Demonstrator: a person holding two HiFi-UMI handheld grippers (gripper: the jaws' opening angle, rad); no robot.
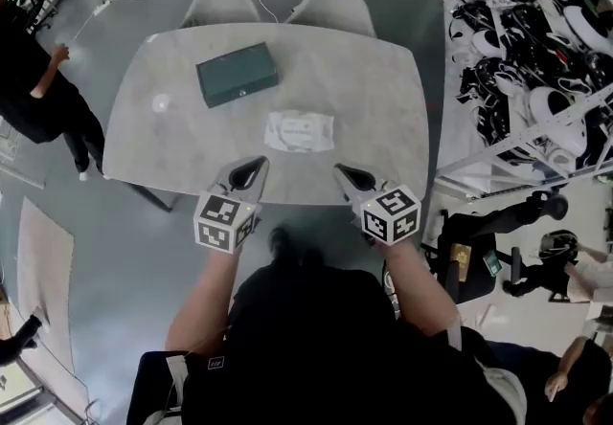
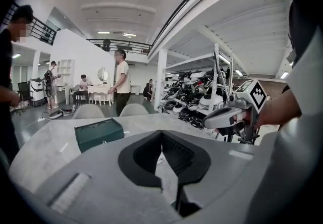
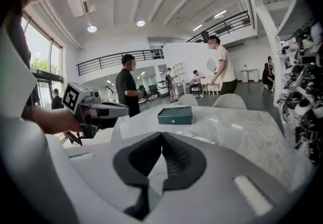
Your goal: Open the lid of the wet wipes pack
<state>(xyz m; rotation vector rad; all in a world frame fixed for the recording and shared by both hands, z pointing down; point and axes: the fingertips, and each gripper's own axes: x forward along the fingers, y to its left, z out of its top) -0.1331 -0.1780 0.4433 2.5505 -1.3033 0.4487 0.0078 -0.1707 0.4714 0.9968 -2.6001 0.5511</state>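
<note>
You have not yet started on the wet wipes pack [image 1: 300, 131]. It lies flat on the table [image 1: 388, 78], about midway between the left and right edges and closer to the near edge than the far one. As far as the head view shows, its lid is down flush with the top, so nothing of the task is done. Your left gripper [image 1: 253, 167] sits over the near edge, to the left of the pack and clear of it. Its jaws are clenched tip to tip with nothing between them, as the left gripper view makes plain. Your right gripper [image 1: 345, 172] mirrors it over the near edge on the pack's right side. Its jaws also look pressed together and empty, and it touches nothing. A dark green box [image 1: 237, 74] lies beyond the pack toward the far left corner, well out of your way, and two chairs [image 1: 332, 10] stand at the far edge. Everything is left to do. You likely need to part one gripper's jaws, steady the pack with the other, catch the lid's edge and lift it.
</note>
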